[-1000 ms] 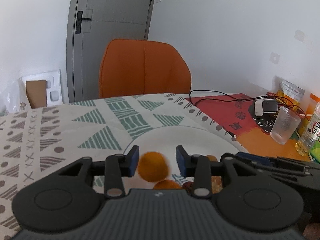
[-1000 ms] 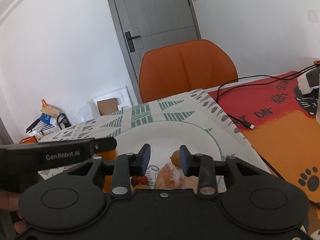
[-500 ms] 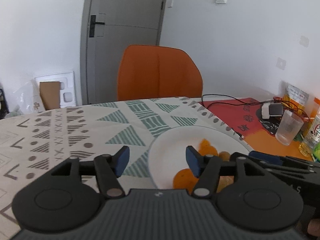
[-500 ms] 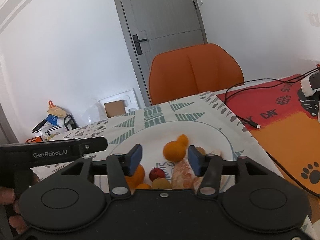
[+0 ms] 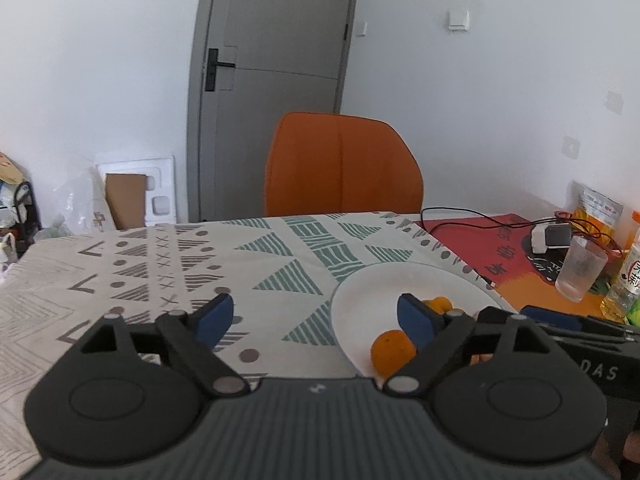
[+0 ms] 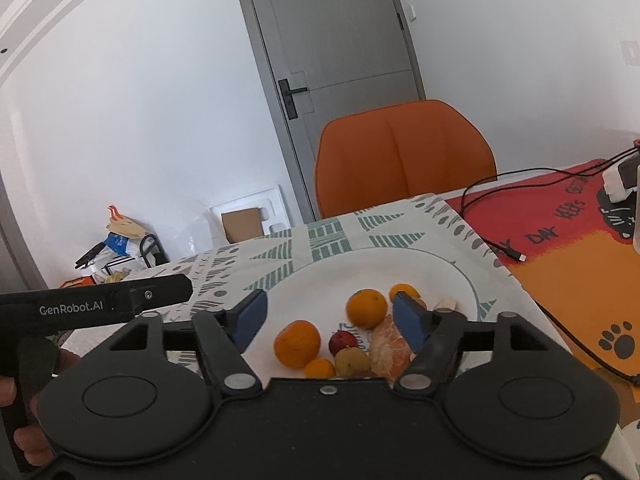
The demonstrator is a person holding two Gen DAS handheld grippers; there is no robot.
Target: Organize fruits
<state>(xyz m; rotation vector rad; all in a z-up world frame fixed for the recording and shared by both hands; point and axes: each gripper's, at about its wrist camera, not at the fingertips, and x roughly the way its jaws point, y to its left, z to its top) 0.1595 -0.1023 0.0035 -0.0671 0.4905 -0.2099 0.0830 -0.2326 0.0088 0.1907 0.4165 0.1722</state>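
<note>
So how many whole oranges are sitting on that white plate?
4 that I can see: a large orange on the left, a small one just below it, another mid-plate, and one behind the right finger. The gripper body may hide more.

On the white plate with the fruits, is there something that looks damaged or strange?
Yes. Among the whole fruits on the white plate, one orange lies peeled, its pale segments bare, next to the small red fruit. A pale scrap, perhaps peel, sits near the plate's right side. Nothing looks spilled.
</note>
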